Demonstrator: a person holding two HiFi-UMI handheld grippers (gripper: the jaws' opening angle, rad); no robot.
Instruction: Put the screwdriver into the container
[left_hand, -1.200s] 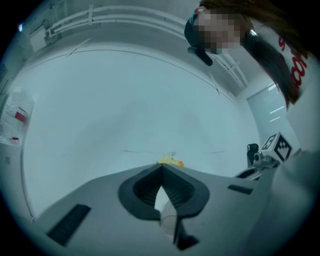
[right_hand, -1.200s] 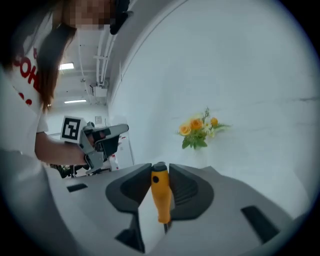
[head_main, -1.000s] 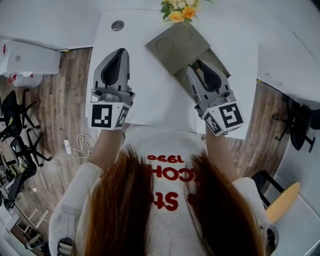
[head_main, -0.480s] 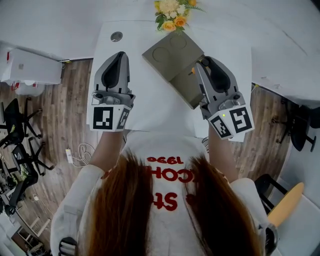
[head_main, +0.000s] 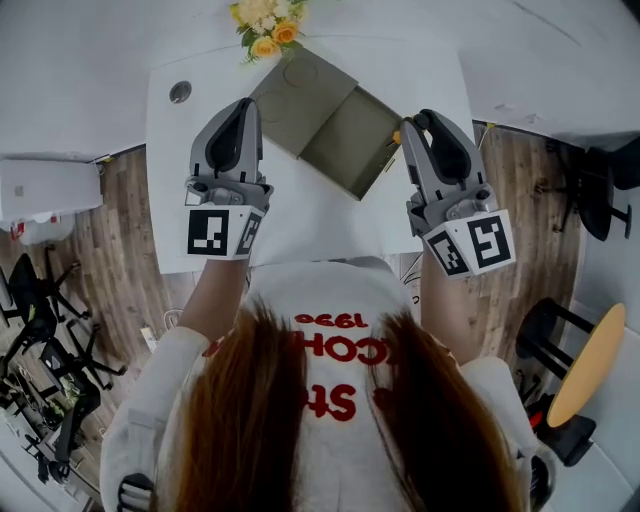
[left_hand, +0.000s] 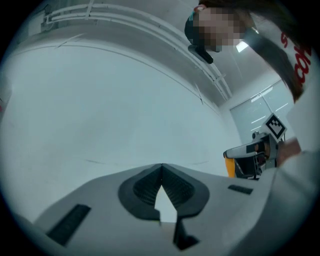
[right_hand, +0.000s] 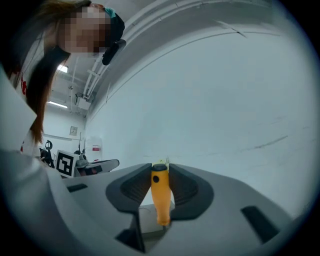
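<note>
The screwdriver's orange handle (right_hand: 160, 197) stands upright between the pads of my right gripper (right_hand: 160, 172), which is shut on it. In the head view only a speck of the orange handle (head_main: 397, 136) shows beside the right gripper (head_main: 415, 122), just off the right edge of the container (head_main: 322, 163). That container is an olive-grey box lying open on the white table (head_main: 300, 225), its lid (head_main: 295, 92) folded back. My left gripper (head_main: 240, 105) hovers left of the box, shut and empty, its fingertips (left_hand: 161, 167) meeting.
A bunch of yellow and white flowers (head_main: 265, 20) stands at the table's far edge behind the box. A round cable hole (head_main: 180, 92) sits at the far left corner. Wooden floor and office chairs (head_main: 40, 320) surround the table.
The right gripper with the screwdriver has gone from above the open box tray to its right edge. The left gripper has come closer to the lid. The whole view has shifted.
</note>
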